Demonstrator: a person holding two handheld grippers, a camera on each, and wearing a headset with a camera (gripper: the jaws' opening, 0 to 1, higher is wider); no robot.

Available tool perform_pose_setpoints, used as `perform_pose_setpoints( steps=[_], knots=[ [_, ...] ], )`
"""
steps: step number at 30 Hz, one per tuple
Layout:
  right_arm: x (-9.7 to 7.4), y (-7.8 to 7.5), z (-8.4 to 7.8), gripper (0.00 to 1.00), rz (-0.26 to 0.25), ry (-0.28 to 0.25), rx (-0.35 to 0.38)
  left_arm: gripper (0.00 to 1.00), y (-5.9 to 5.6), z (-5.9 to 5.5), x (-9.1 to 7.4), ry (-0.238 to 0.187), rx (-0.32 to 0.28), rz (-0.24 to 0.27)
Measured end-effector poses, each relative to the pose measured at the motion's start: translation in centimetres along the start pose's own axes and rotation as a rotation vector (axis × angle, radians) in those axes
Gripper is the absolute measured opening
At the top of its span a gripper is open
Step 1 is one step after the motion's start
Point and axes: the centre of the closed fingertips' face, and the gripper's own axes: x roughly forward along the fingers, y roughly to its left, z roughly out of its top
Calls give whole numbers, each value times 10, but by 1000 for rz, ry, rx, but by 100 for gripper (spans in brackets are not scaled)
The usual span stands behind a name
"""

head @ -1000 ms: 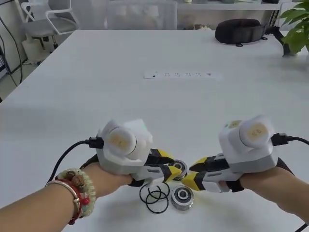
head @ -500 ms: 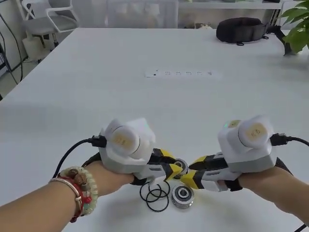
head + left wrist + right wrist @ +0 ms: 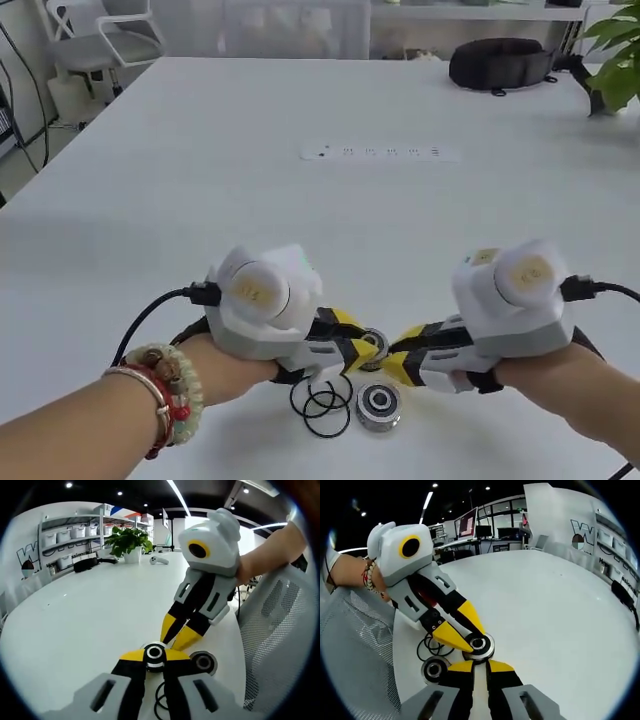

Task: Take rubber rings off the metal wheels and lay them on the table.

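- The right hand-held gripper (image 3: 392,366) has crept a little closer. Its tips now touch the metal wheel (image 3: 375,342) from 4 o'clock.
- Its jaws look pressed together. We cannot tell if any rubber is between them.
- The left hand-held gripper (image 3: 362,350) keeps pinching that wheel just above the tabletop (image 3: 300,220).
- We think the pull on the ring is about to start.
- A second wheel (image 3: 379,402) lies at 6 o'clock of the held one. Loose rubber rings (image 3: 325,400) lie at its 9 o'clock, already off.
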Motion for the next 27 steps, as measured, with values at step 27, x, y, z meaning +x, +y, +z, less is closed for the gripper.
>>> perform_pose_setpoints(
  steps=[27],
  knots=[
    [-8,-12,12,0,3,-90,326,7,-1,0,-1,0,12,-6]
  ],
)
